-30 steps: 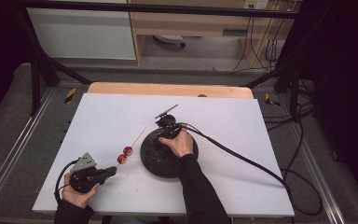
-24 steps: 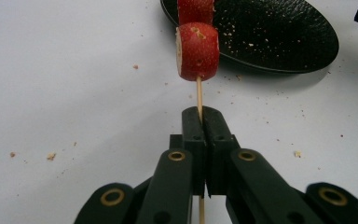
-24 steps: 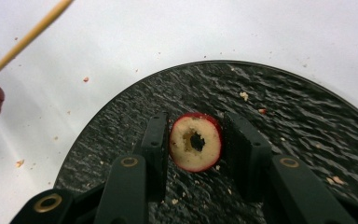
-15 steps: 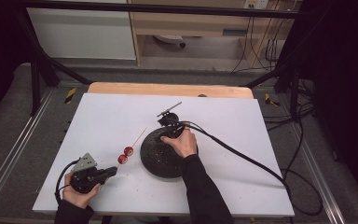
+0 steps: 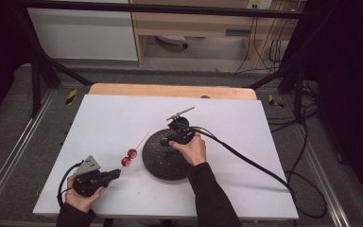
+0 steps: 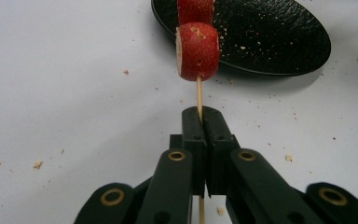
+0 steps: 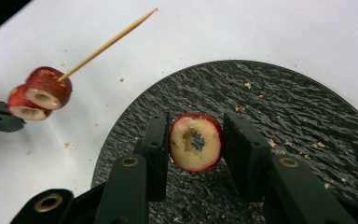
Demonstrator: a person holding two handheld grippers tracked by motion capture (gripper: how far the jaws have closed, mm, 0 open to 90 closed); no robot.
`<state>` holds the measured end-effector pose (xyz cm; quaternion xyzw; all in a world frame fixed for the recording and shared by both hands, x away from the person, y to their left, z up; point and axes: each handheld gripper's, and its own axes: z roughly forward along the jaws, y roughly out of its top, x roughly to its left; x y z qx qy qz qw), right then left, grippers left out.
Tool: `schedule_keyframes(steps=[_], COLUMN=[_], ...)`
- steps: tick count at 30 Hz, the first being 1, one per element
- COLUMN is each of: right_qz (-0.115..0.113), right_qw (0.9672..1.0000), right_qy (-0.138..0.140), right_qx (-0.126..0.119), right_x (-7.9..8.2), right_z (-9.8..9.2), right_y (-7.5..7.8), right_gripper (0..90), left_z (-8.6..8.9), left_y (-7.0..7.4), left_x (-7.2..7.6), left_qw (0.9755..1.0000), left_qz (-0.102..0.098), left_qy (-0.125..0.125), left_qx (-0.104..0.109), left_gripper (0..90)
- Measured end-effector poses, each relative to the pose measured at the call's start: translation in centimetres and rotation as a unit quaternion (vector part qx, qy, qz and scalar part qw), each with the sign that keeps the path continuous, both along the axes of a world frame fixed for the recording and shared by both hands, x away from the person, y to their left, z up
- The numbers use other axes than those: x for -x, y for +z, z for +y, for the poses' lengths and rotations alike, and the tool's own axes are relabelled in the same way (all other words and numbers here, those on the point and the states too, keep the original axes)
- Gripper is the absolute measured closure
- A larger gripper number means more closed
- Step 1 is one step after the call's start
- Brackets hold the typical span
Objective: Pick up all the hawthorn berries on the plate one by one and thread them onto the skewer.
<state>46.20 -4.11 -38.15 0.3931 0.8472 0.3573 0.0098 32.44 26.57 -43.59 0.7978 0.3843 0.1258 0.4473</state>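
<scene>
Lifted off the plate (image 7: 307, 116), right tool (image 7: 196, 144) grips fruit slice (image 7: 196, 142).

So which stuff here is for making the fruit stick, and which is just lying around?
For the job:
- skewer, pinched in the left claw
- two fruit slices already threaded on it
- third slice between the right claw's jaws
- black plate

Just lying about:
- crumbs on the table
- cables on the floor
</scene>
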Motion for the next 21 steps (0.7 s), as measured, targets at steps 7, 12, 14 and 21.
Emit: schedule_keyframes(steps=[7,12,14,21], right_qz=[-0.021,-0.033,-0.038,-0.05], right_qw=[0.9988,0.9961,0.9941,0.9854], right_qy=[-0.008,-0.02,-0.026,-0.053], right_qx=[-0.044,-0.079,-0.099,-0.154], right_x=[1.3,2.4,2.9,4.2], right_z=[-1.2,-2.1,-2.5,-3.7], right_y=[-0.1,-0.4,-0.7,-1.9], right_gripper=[63.0,63.0,63.0,63.0], left_z=[-0.5,-0.7,-0.8,-1.4], left_y=[0.0,0.1,0.1,0.1], left_x=[0.1,0.3,0.3,0.3], left_qw=[1.0,1.0,1.0,0.9999], left_qz=[-0.002,-0.006,-0.006,-0.007], left_qy=[-0.004,-0.005,-0.005,-0.009], left_qx=[0.0,0.002,0.002,0.002], left_gripper=[88.6,88.5,88.5,88.5])
